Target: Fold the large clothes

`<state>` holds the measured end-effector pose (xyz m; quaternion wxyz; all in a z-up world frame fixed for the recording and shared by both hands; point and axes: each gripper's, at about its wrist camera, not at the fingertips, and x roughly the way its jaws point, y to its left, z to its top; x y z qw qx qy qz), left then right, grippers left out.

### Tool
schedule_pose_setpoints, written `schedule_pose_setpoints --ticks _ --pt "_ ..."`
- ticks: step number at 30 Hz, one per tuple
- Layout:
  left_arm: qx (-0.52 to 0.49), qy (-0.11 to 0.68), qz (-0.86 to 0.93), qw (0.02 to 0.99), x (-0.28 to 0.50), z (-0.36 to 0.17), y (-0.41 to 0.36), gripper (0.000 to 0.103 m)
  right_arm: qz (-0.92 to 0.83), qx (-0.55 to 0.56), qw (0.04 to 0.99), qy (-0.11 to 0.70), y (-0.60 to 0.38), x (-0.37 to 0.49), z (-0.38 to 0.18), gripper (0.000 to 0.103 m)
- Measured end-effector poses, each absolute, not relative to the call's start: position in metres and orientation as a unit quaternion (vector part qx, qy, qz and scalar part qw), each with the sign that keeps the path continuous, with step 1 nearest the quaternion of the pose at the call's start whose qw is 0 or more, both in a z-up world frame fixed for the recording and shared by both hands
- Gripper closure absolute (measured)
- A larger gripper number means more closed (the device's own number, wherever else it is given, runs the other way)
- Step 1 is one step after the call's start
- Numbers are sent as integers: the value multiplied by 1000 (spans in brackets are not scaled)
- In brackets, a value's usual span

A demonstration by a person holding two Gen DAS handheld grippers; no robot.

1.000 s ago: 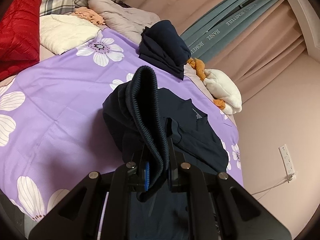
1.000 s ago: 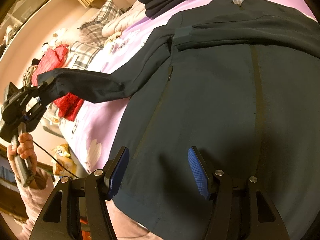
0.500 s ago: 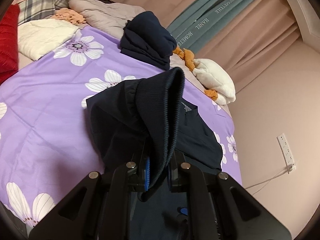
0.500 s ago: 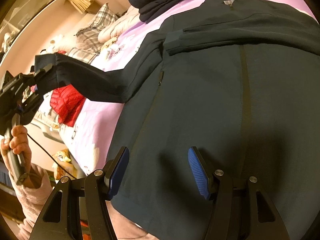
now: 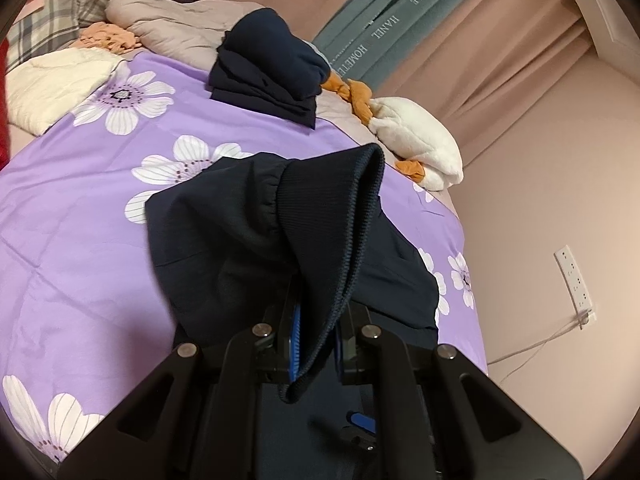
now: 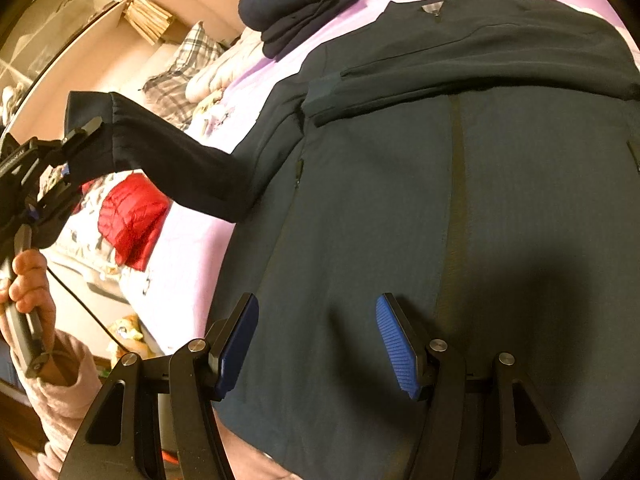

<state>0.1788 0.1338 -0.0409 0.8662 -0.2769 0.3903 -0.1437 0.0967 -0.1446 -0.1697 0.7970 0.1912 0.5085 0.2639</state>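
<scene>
A dark navy jacket [image 6: 460, 208] lies spread on the purple flowered bedspread [image 5: 80, 208], one sleeve folded across its chest. My left gripper [image 5: 316, 340] is shut on the ribbed cuff [image 5: 340, 232] of the other sleeve, and the cuff stands up between its blue pads. In the right wrist view that sleeve [image 6: 160, 156] hangs stretched in the air from the left gripper [image 6: 72, 148], held by a hand [image 6: 28, 280] in a pink sleeve. My right gripper [image 6: 316, 336] hovers open over the jacket's lower body, nothing between its fingers.
A folded navy pile [image 5: 268, 68] sits at the far side of the bed. Cream [image 5: 52, 84], grey [image 5: 176, 28], white and orange [image 5: 416, 136] garments ring the bed. A red puffer jacket [image 6: 132, 216] lies at the left. Curtains [image 5: 460, 40] and a wall socket [image 5: 576, 280] stand beyond.
My left gripper has carried the cuff up and inward over the jacket, the sleeve rising with it. The right gripper has stayed open in the same place.
</scene>
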Motion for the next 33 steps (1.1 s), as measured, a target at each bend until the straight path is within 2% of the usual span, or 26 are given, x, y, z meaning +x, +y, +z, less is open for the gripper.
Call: schedule_pose_setpoints --ticks 13,33 --pt "-244 408 -170 863 193 -44 91 91 255 203 799 505 -155 100 -171 41" --pt "-196 458 -195 845 225 -79 23 91 230 234 800 502 -189 109 -181 41"
